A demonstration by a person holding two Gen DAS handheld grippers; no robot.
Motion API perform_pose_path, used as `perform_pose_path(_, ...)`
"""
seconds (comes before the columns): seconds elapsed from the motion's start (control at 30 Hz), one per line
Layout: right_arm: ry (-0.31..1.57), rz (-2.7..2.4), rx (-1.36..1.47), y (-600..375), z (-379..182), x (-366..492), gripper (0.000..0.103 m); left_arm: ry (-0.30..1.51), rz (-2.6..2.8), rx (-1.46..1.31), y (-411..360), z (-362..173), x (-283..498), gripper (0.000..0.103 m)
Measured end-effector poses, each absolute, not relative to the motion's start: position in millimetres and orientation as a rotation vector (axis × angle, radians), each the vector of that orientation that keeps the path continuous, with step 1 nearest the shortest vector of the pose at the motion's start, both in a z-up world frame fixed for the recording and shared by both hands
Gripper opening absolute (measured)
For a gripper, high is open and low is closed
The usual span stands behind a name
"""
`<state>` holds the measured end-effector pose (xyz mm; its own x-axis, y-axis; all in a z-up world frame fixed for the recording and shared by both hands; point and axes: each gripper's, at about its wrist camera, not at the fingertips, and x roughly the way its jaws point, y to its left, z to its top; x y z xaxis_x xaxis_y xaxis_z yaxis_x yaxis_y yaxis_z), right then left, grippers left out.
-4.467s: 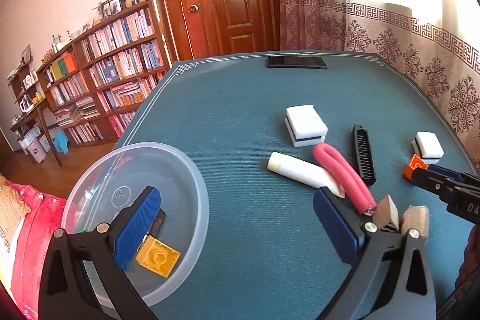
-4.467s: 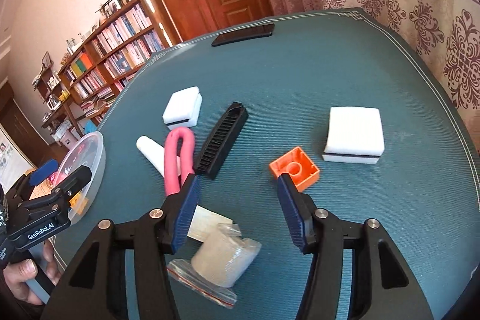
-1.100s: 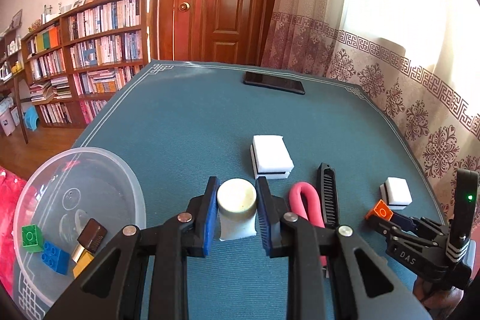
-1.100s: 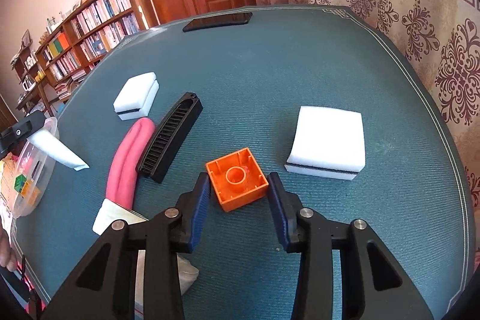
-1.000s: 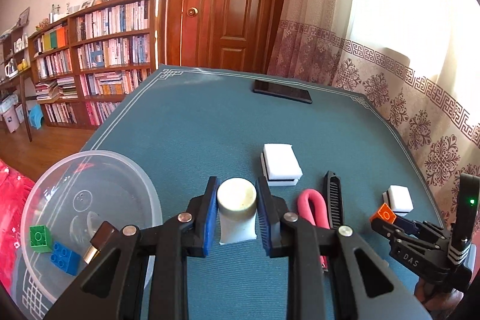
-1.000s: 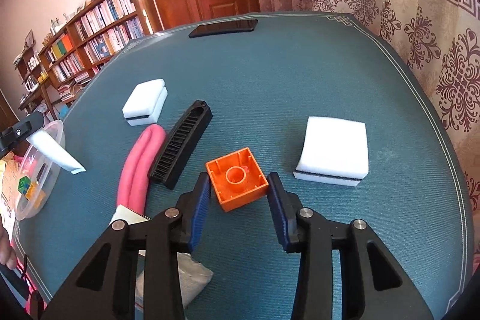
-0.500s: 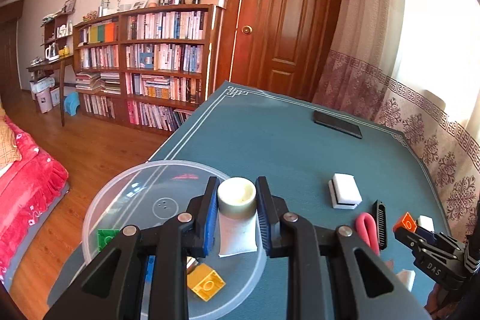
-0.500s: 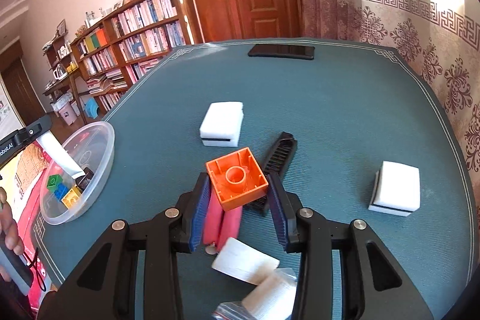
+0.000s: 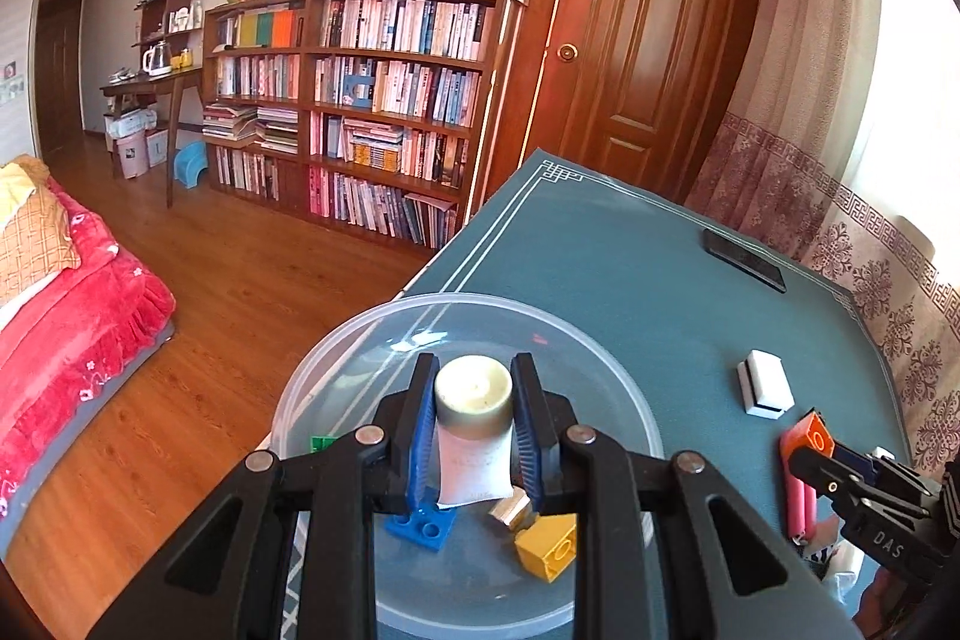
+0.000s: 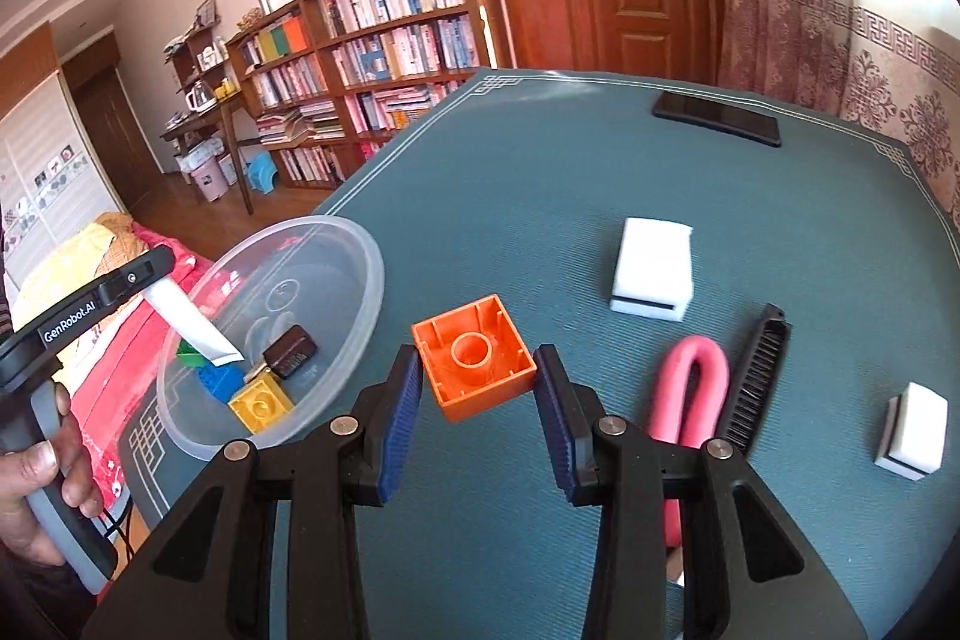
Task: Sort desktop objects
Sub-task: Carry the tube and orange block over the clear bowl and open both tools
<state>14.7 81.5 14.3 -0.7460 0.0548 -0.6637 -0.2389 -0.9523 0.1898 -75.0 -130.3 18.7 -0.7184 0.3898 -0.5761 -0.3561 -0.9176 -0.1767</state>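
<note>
1. Across the room's middle sits the table (image 10: 480,172) with its teal cover. Loads of bare cloth between the clutter and the far edge, where a black phone (image 10: 717,119) lies close to the border trim.
2. The clear plastic bowl (image 10: 360,304) sits at the table's near-left corner, its rim right up against the edge, with wood floor and a red couch (image 9: 66,316) below that side. Inside: a yellow brick (image 10: 261,405), a blue brick (image 9: 420,519), a green one mostly hidden, and a small dark brown block (image 10: 290,351).
3. The left gripper (image 9: 474,436) hangs over the bowl, pinched tight on a white tube (image 9: 474,424), cap end up.
4. The right gripper (image 10: 474,403) hovers above the cloth just right of the bowl's rim, clamped on an orange brick (image 10: 474,358), hollow side facing the camera.
5. Right of that, a pink U-shaped thing (image 10: 690,400) lies touching a black comb (image 10: 756,376).
6. A bigger white sponge (image 10: 654,268) sits out in open cloth; a smaller white sponge (image 10: 912,427) sits near the right edge.
</note>
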Motion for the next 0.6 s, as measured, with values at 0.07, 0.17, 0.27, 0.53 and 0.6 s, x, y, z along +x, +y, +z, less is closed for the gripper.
perform_pose_path(0.07,0.388,2.799,-1.054,70,16,4,0.041,-0.080,2.591,-0.898,-137,17,-78,0.027)
perform_pose_path(0.17,0.375,2.835,-1.080,55,15,-10,0.041,-0.081,2.593,-0.898,-145,16,-80,0.027)
perform_pose_path(0.27,0.370,2.854,-1.112,43,11,-22,0.041,-0.089,2.584,-0.892,-148,15,-83,0.028)
perform_pose_path(0.53,0.351,2.877,-1.166,23,3,-45,0.041,-0.123,2.558,-0.919,-147,5,-100,0.029)
perform_pose_path(0.6,0.346,2.883,-1.178,19,3,-50,0.041,-0.118,2.544,-0.948,-144,1,-104,0.033)
